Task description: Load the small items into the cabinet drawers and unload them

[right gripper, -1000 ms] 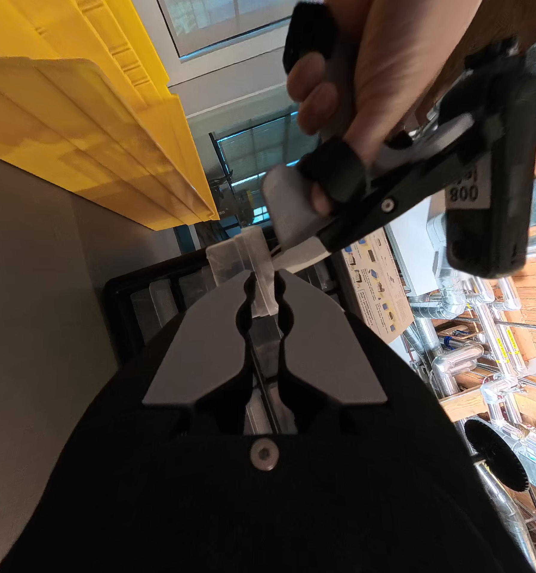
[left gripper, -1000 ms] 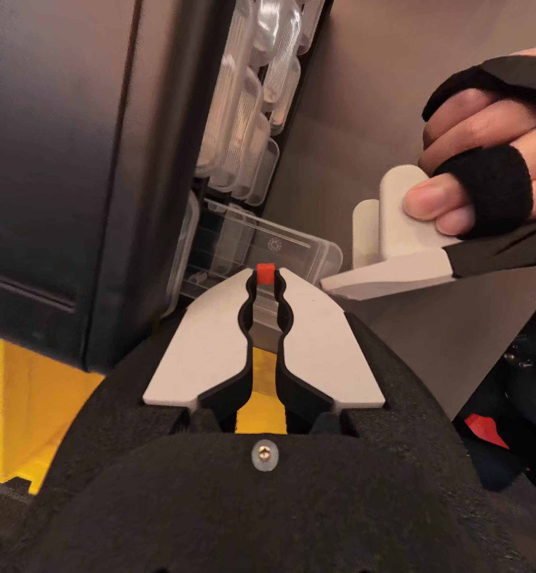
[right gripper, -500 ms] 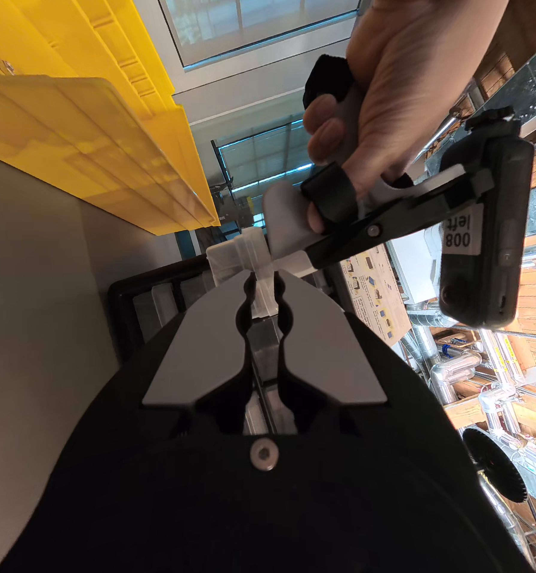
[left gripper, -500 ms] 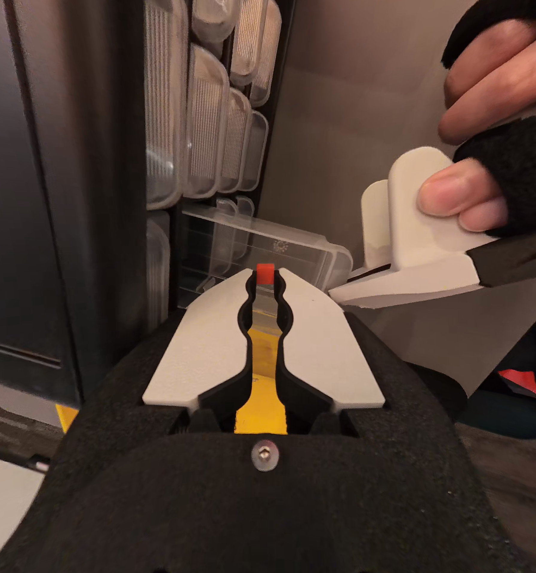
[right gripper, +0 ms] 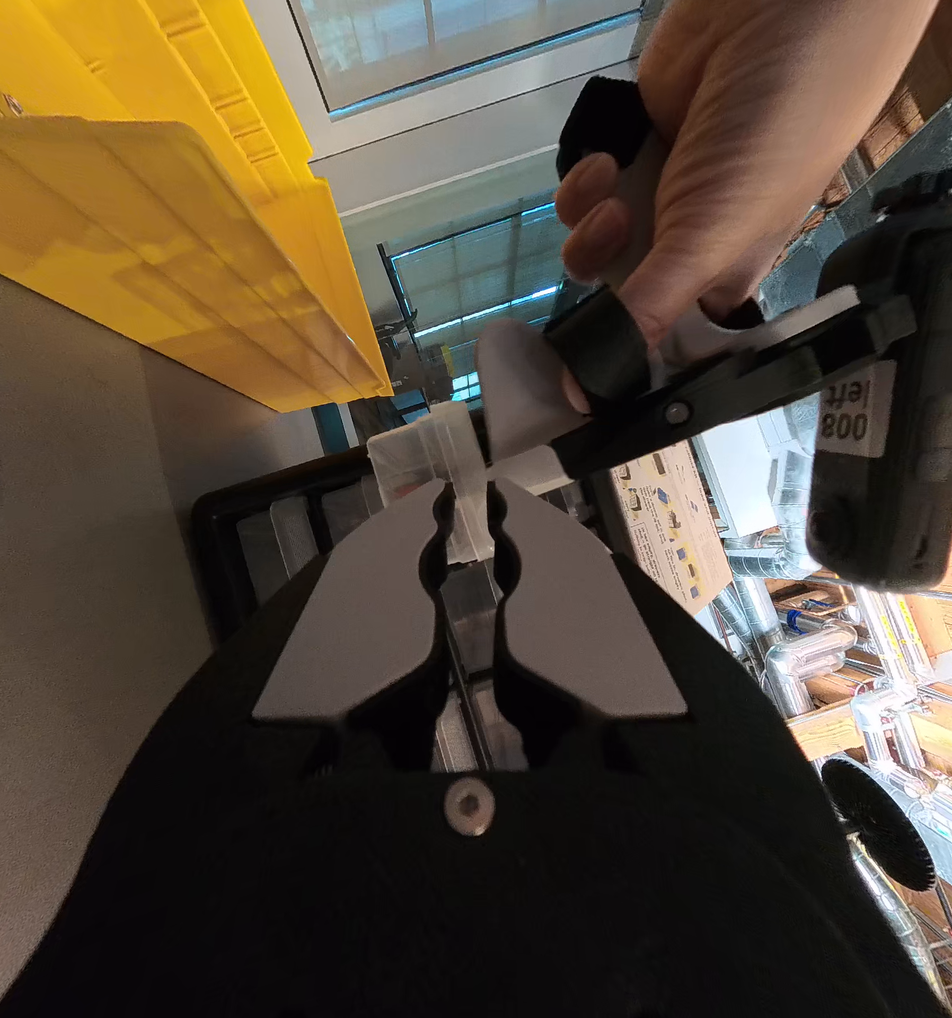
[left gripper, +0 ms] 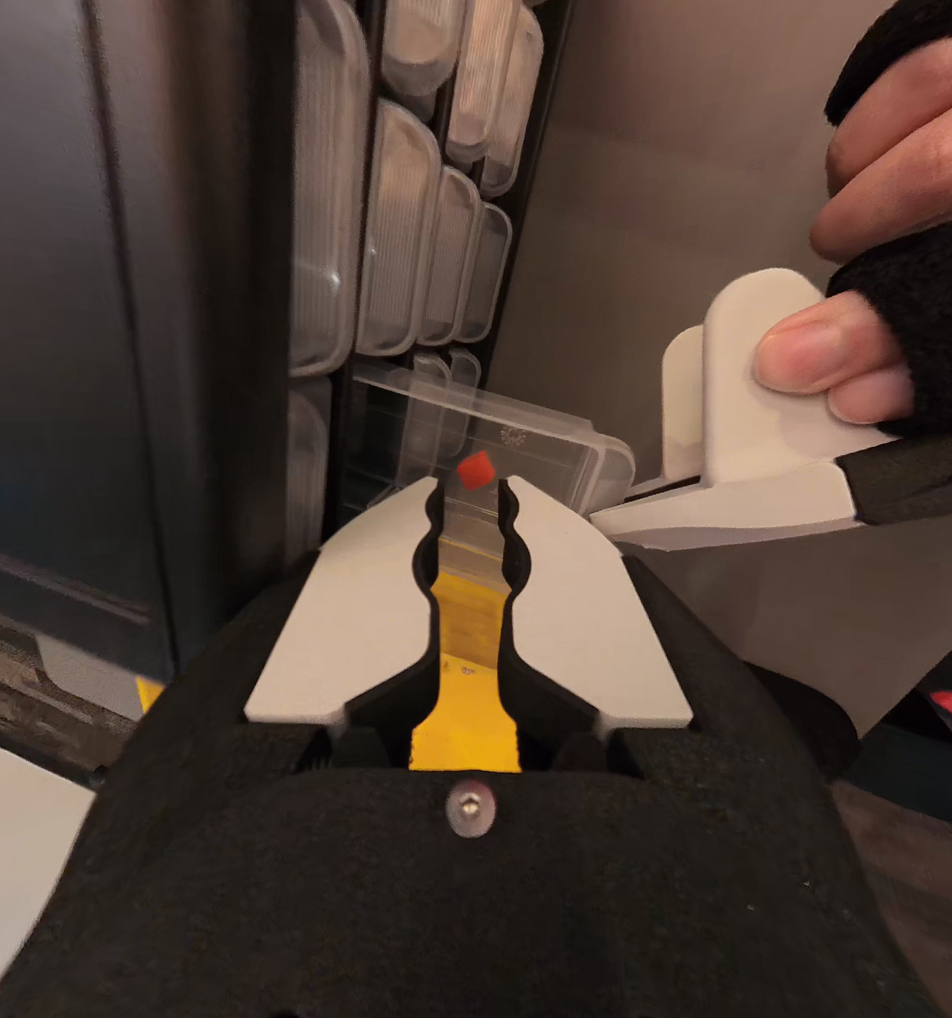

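Beyond the left gripper (left gripper: 469, 485), a small red cube (left gripper: 475, 470) tilts.

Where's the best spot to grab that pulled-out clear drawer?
By the thin tab on its front, approached head-on with a finger on each flat side. The tab sticks out as a narrow fin; the drawer itself is wide and smooth. The right gripper pinches it so.

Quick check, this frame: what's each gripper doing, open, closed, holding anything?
Left gripper: open, holding nothing; the small red cube sits loose just beyond its tips.
Right gripper: closed on the clear drawer's front tab.
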